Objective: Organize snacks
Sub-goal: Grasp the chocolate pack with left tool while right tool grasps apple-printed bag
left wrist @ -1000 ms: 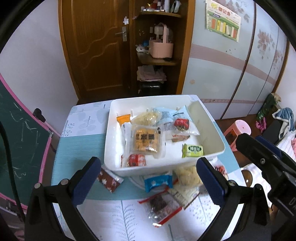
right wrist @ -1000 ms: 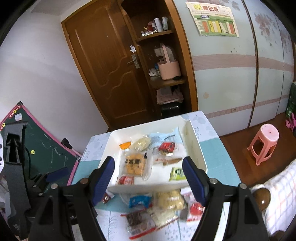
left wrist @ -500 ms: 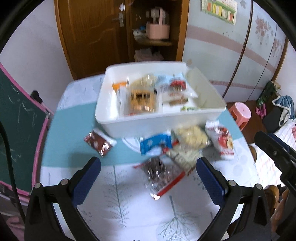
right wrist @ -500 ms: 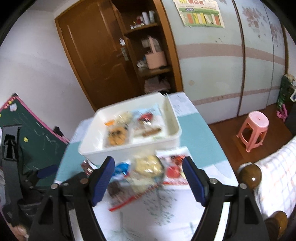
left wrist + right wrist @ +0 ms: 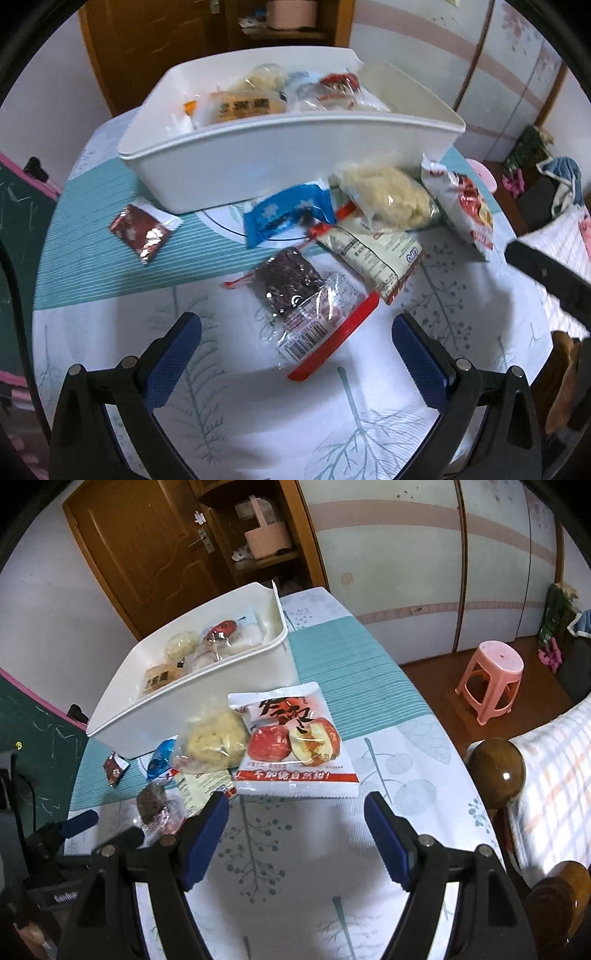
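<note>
A white bin (image 5: 280, 155) holding several snack packs stands on the table; it also shows in the right wrist view (image 5: 207, 698). In front of it lie loose snacks: a clear pack with a dark cake and red edge (image 5: 306, 299), a blue pack (image 5: 288, 214), a pale yellow pastry bag (image 5: 388, 195), a small dark red sachet (image 5: 142, 229) and a white-and-red apple pack (image 5: 295, 746). My left gripper (image 5: 295, 354) is open, just short of the dark cake pack. My right gripper (image 5: 297, 830) is open, just short of the apple pack.
The table has a white tree-print cloth (image 5: 288, 867) with a teal striped band (image 5: 96, 258). A pink stool (image 5: 491, 675) stands on the floor at right. A wooden bedpost knob (image 5: 496, 771) and checked bedding are close at right. A green chalkboard (image 5: 18, 206) stands at left.
Both grippers have dropped lower and closer to the loose snacks in front of the bin. Both stay open and empty.
</note>
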